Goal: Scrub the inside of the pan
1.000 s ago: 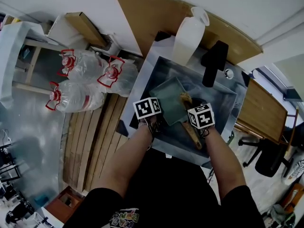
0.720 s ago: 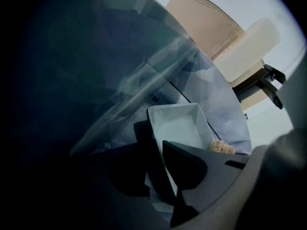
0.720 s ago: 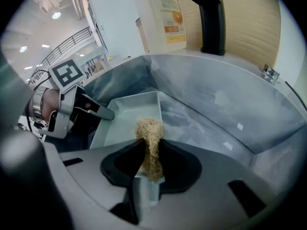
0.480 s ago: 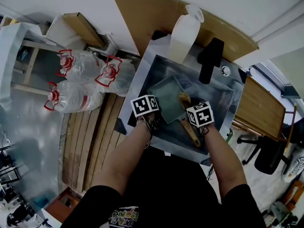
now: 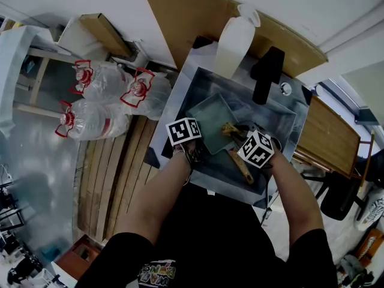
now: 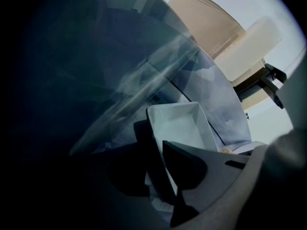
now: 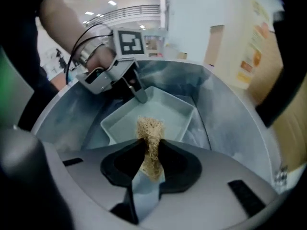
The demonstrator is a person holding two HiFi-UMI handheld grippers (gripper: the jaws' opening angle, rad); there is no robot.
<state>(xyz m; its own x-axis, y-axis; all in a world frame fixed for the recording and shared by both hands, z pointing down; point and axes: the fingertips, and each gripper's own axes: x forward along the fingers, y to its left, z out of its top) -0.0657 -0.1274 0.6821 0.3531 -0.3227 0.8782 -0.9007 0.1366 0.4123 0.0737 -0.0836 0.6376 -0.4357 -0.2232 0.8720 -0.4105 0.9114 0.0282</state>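
Note:
A pale green square pan [image 5: 215, 123] with a wooden handle [image 5: 241, 167] lies in the steel sink [image 5: 287, 122]. My left gripper [image 5: 197, 150] is shut on the pan's near left wall; in the left gripper view its jaws [image 6: 160, 164] clamp that wall of the pan [image 6: 184, 123]. My right gripper [image 5: 241, 136] is shut on a tan fibrous scrubber [image 5: 230, 129] that hangs over the pan's right side. In the right gripper view the scrubber [image 7: 150, 138] sticks out from between the jaws [image 7: 151, 151] above the pan's floor [image 7: 165, 113], and the left gripper [image 7: 138, 94] shows at the far rim.
A white plastic jug [image 5: 234, 39] and a black tap [image 5: 266, 75] stand at the sink's far side, against a wooden board [image 5: 192, 23]. Large water bottles [image 5: 99, 104] lie on the floor to the left. A wooden table [image 5: 329, 138] stands to the right.
My right gripper has rolled, so its marker cube now sits tilted, and it has shifted a little to the right with the scrubber. The left gripper and the pan have stayed put.

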